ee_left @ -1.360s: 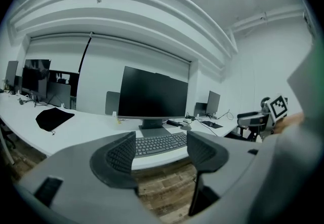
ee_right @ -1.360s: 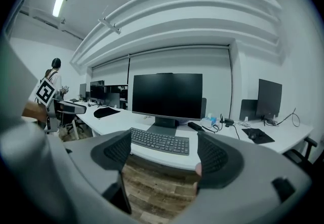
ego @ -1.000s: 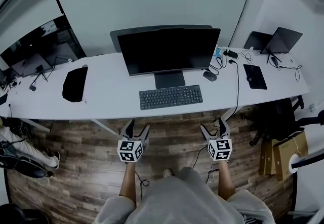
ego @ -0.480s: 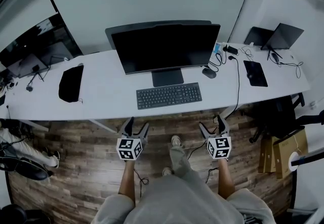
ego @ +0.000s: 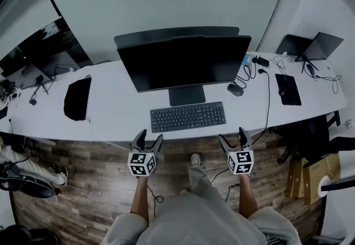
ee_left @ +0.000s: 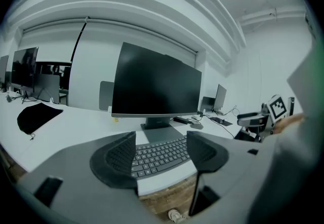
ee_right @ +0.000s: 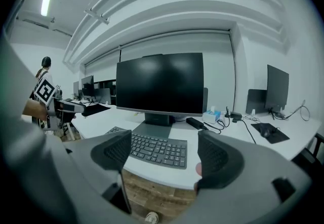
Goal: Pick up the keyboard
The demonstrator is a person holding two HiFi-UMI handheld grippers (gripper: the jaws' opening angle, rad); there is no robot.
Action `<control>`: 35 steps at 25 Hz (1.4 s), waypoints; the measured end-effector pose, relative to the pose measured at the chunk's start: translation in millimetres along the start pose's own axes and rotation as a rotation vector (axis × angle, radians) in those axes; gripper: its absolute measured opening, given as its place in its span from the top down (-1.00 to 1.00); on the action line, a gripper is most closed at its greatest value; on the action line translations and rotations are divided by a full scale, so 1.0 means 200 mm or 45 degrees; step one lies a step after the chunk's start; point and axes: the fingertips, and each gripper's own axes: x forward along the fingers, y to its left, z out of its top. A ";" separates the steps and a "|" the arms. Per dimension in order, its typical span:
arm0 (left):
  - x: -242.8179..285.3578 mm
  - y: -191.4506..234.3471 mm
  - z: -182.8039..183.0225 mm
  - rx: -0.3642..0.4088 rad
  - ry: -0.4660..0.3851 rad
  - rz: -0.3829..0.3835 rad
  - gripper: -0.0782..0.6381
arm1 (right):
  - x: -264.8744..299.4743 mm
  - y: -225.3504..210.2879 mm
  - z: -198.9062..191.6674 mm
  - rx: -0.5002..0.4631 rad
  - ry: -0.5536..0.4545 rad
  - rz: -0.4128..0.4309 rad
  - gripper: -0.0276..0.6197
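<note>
W/ jaws wide apart & empty on left gripper (ego: 150,137) and right gripper (ego: 233,137), both well short of monitor (ego: 186,62), reach fwd to keyboard (ego: 188,117) flat just in front of monitor, take opp. ends, close evenly, lift level, no tilt.

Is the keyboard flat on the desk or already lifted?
Flat on the desk: the keyboard lies untouched; left gripper and right gripper hang open, short of the desk edge.

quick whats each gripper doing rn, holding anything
Left gripper: open, holding nothing, short of the keyboard.
Right gripper: open, holding nothing.
</note>
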 end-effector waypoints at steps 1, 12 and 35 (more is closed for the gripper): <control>0.04 0.02 0.01 -0.004 0.004 0.007 -0.09 | 0.05 -0.02 0.01 0.000 0.002 0.005 -0.33; 0.43 0.20 0.15 -0.051 0.043 0.109 -0.09 | 0.54 -0.23 0.19 -0.009 0.029 0.086 -0.33; 0.82 0.38 0.16 -0.116 0.148 0.263 -0.09 | 1.11 -0.41 0.18 0.013 0.131 0.250 -0.33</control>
